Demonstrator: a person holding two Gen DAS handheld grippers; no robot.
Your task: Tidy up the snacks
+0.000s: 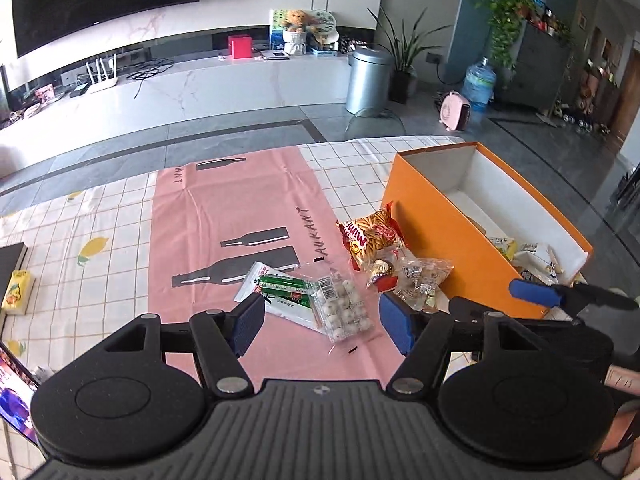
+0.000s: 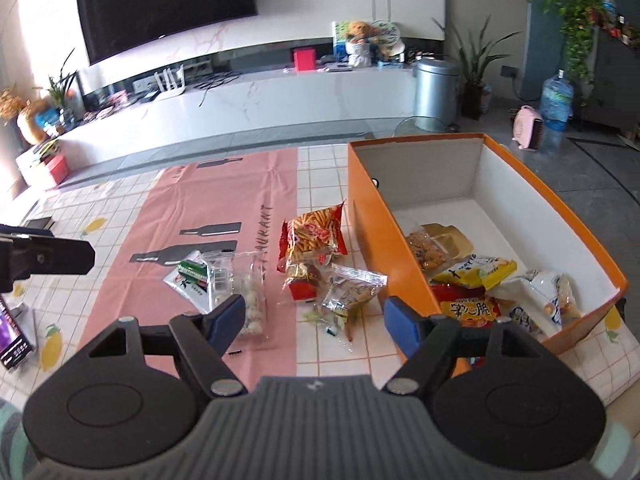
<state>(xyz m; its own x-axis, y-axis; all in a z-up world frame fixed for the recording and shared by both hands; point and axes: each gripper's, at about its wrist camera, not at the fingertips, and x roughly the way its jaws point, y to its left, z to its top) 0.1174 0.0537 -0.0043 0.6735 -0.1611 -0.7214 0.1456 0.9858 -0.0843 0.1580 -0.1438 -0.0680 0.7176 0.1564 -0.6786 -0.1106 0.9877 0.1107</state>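
My left gripper [image 1: 322,320] is open and empty, just above a clear pack of white round sweets [image 1: 343,307] that overlaps a green-and-white packet [image 1: 280,290] on the pink cloth. My right gripper [image 2: 314,320] is open and empty above a clear crinkly sweet bag [image 2: 347,294]. A red stick-snack bag [image 2: 312,236] and a small red packet [image 2: 302,280] lie beside it. The orange box [image 2: 362,216] at the right holds several snack packs [image 2: 472,272]. The right gripper's blue fingertip [image 1: 534,292] shows in the left wrist view by the box.
A checked tablecloth [image 1: 100,216] covers the table, with a pink cloth [image 1: 224,208] over its middle. A yellow tissue pack [image 1: 18,292] and a lit screen [image 1: 14,396] sit at the left edge. Beyond the table lie floor, a TV bench and a metal bin [image 1: 368,80].
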